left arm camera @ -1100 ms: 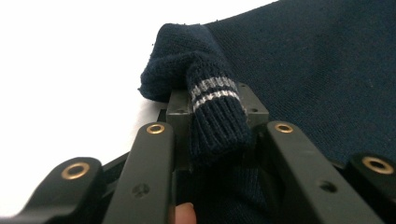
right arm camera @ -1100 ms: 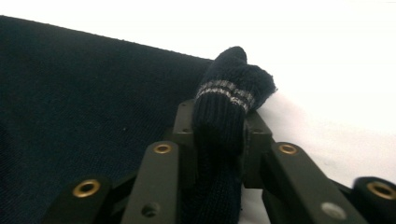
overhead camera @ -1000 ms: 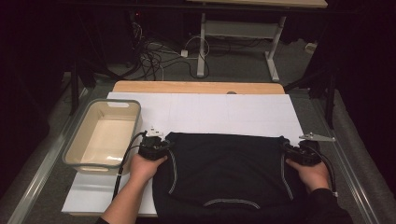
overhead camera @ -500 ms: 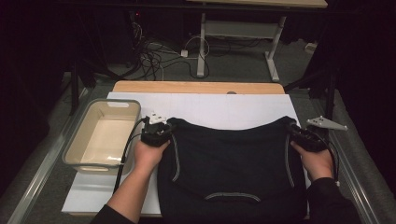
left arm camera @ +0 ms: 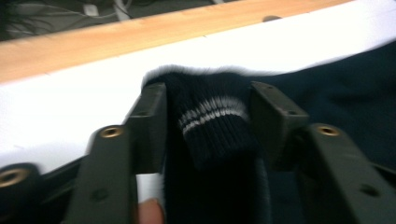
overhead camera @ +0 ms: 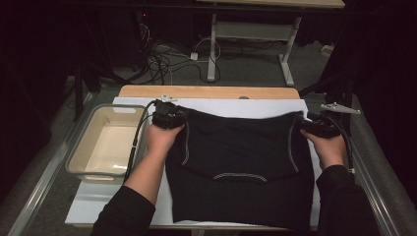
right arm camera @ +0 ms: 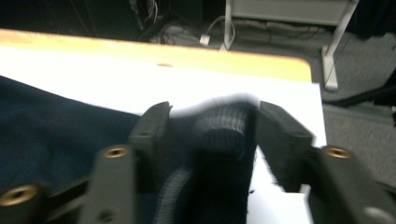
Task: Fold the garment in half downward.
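Far left on the bench (overhead camera: 206,92) sits a beige plastic tub (overhead camera: 78,158) w/ nothing visible inside, resting on the white sheet (overhead camera: 246,107) that covers most of the wooden top. Just right of the tub, the left gripper (overhead camera: 173,118) is clamped on the far left corner of a dark navy knit sweater (overhead camera: 241,162); the person's left hand (overhead camera: 162,137) wraps the gripper body, and its cable runs back along the tub's edge. In the left gripper view the jaws stand on either side of a bunched fold of ribbed fabric w/ two thin pale stripes (looks like a cuff or hem, can't tell which), the knit pinched between them.

The sweater lies spread flat across the middle of the sheet, back edge near the far side of the bench, front edge hanging close to the near side. Pale stitched seam lines curve across it, approx. where the neckline sits.

At the right, the right gripper (overhead camera: 311,124) grips the far right corner of the sweater, w/ the right hand (overhead camera: 328,147) behind it near the sheet's edge. The right gripper view shows a thick roll of ribbed knit caught between both jaws (picture is blurred).
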Motion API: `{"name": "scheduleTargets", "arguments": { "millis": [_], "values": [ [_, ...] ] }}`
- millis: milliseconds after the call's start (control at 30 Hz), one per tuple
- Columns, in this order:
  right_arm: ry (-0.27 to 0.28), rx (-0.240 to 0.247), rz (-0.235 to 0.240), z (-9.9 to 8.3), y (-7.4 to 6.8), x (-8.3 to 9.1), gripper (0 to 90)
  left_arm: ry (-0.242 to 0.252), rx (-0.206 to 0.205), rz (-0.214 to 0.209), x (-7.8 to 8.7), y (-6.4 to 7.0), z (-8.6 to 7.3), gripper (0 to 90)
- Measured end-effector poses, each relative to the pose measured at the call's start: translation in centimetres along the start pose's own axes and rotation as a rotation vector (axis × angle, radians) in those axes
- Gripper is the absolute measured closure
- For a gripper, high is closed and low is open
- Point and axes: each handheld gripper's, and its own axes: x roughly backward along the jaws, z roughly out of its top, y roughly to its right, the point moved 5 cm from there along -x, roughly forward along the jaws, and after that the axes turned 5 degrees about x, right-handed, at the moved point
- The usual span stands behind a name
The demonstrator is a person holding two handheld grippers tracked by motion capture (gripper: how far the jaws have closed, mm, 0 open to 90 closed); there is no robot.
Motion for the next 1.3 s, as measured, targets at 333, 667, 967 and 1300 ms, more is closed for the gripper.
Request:
{"name": "scheduleTargets", "arguments": {
  "millis": [333,667,967,1300],
  "values": [
    [-0.045,0.057,0.067,-5.7,-3.6,5.2,38.5,0.05,-0.114,-0.221,3.9,3.9,-5.7,39.9],
    [-0.085,0.038,0.071,-11.9,-6.2,7.7,40.8,-0.042,-0.197,-0.258,4.6,4.1,-11.9,39.1],
    [-0.108,0.041,0.087,-13.1,-6.7,6.9,49.4,-0.072,-0.149,-0.296,4.4,3.2,-13.2,38.9],
    [-0.141,0.04,0.081,-13.3,-6.8,6.6,53.4,-0.069,-0.193,-0.208,4.3,3.7,-13.5,40.3]
  ]
}}
